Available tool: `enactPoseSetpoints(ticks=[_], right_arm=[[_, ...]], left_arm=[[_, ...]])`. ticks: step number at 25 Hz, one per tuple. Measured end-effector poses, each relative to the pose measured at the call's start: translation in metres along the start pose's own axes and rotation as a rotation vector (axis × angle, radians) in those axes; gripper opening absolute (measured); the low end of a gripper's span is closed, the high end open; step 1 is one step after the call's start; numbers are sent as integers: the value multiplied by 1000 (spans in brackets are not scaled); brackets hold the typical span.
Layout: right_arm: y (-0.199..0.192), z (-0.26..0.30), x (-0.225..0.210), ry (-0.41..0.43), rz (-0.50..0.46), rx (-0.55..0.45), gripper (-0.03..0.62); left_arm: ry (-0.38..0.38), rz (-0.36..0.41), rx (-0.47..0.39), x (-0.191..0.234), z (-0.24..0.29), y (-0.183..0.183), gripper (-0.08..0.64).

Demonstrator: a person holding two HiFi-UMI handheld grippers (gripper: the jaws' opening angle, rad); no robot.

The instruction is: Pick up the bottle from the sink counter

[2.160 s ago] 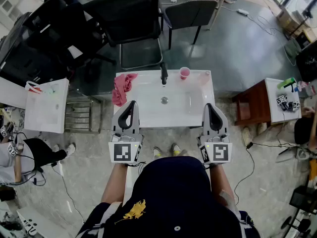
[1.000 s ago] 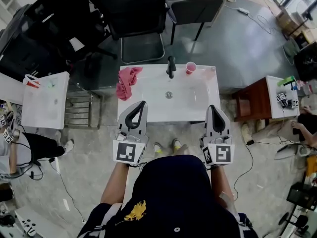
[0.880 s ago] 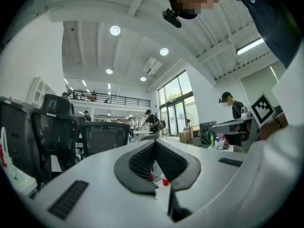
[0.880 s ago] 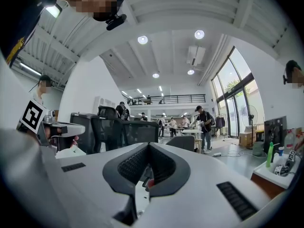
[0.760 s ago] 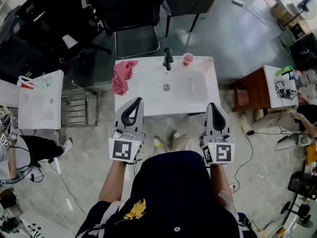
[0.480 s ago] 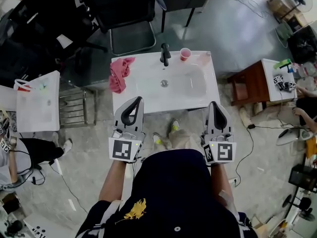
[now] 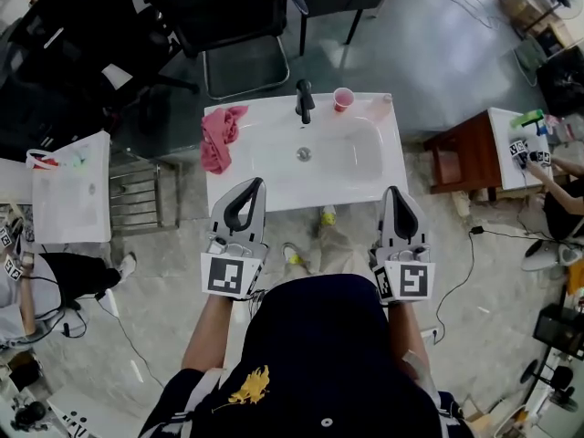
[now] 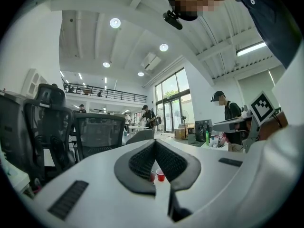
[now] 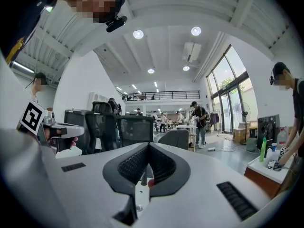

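Note:
A white sink counter stands ahead of me, with a black faucet at its back edge. Right of the faucet stands a pink cup, and beside it at the back right corner is a pale see-through thing, too small to tell as a bottle. My left gripper hangs over the counter's front left edge and my right gripper over its front right edge. Both are shut on nothing. In the left gripper view the cup shows under the closed left gripper. The right gripper frames the faucet.
A pink cloth hangs over the counter's left side. Black office chairs stand behind the sink. A white side table and a metal rack are at the left, a brown low table at the right. Cables lie on the floor.
The sink has slid slightly up and right in the head view and the person's feet have shifted. Both grippers stay shut, side by side, in the same pose.

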State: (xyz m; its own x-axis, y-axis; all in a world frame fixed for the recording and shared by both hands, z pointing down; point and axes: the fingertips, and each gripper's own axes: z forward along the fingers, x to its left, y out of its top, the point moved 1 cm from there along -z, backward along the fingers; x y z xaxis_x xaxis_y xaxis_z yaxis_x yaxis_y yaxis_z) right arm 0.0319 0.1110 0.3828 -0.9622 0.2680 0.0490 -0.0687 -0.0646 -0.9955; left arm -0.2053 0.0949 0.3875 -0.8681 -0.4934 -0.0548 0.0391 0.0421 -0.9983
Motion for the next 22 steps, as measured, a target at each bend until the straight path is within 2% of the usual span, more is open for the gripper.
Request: enactPoseSetpoints(ticks=[4, 12, 16, 22], right_arm=[[4, 19, -18, 11, -3, -17, 26], [12, 50, -60, 14, 4, -50, 26], [13, 61, -73, 22, 6, -48, 25], [16, 83, -88, 46, -7, -58, 25]], left_arm=[[17, -39, -8, -6, 27, 13, 15], [0, -21, -24, -25, 79, 24, 15], [-18, -8, -23, -34, 100, 26, 15], [-6, -6, -30, -34, 125, 26, 15]])
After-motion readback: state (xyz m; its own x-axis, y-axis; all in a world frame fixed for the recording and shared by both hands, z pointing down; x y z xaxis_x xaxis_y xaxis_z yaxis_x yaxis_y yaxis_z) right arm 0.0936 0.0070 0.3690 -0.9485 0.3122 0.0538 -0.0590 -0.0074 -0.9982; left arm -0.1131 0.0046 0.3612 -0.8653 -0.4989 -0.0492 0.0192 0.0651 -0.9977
